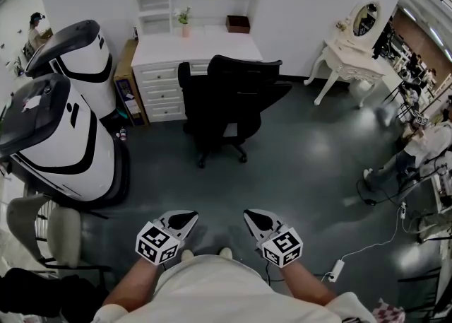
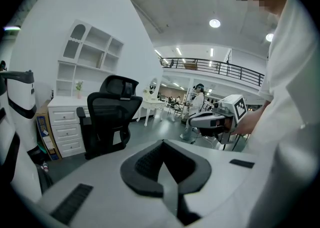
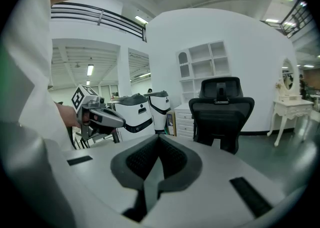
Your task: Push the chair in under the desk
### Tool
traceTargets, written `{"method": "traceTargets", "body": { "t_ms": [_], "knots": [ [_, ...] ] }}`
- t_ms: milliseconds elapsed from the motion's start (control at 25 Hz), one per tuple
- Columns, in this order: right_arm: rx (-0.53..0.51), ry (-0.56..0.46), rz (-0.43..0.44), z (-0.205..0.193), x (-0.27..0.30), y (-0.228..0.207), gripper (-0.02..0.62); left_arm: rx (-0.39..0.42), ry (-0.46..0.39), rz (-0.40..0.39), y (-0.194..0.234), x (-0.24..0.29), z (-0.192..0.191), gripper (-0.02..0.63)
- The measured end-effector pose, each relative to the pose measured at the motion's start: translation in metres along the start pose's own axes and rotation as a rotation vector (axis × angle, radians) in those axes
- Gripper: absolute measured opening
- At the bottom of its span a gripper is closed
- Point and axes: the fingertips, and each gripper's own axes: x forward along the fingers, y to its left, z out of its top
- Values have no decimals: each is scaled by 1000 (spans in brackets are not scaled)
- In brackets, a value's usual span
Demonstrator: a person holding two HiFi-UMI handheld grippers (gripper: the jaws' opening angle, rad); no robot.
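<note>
A black office chair (image 1: 229, 102) on castors stands in front of the white desk (image 1: 198, 49), its back toward me and its seat partly out from the desk. The chair (image 2: 107, 117) also shows in the left gripper view, and the chair (image 3: 222, 112) shows in the right gripper view, a few steps ahead. My left gripper (image 1: 185, 220) and right gripper (image 1: 256, 220) hang close to my body, well short of the chair. Both are shut with nothing between the jaws. Each gripper sees the other: the right gripper (image 2: 196, 121) and the left gripper (image 3: 120, 120).
Two large white-and-black machines (image 1: 60, 131) stand at the left, near the desk's drawer unit (image 1: 161, 92). A white dressing table with a mirror (image 1: 351, 56) is at the right back. A power strip and cable (image 1: 339, 266) lie on the grey floor at the right. People sit at the far right.
</note>
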Motion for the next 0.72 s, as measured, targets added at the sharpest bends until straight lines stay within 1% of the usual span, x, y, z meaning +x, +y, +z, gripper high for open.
{"method": "traceTargets", "body": {
  "t_ms": [360,600,720],
  "knots": [
    [5,-9,1,1,13,15,5,33,15,-11,5,-12,2,-3],
    [-29,-4,1,4,23,30,3,34,17,-30,12,-20,-3,-3],
    [-29,-7,1,6,30,38,3,34,20,-36,18,-27,-8,-3]
  ]
}}
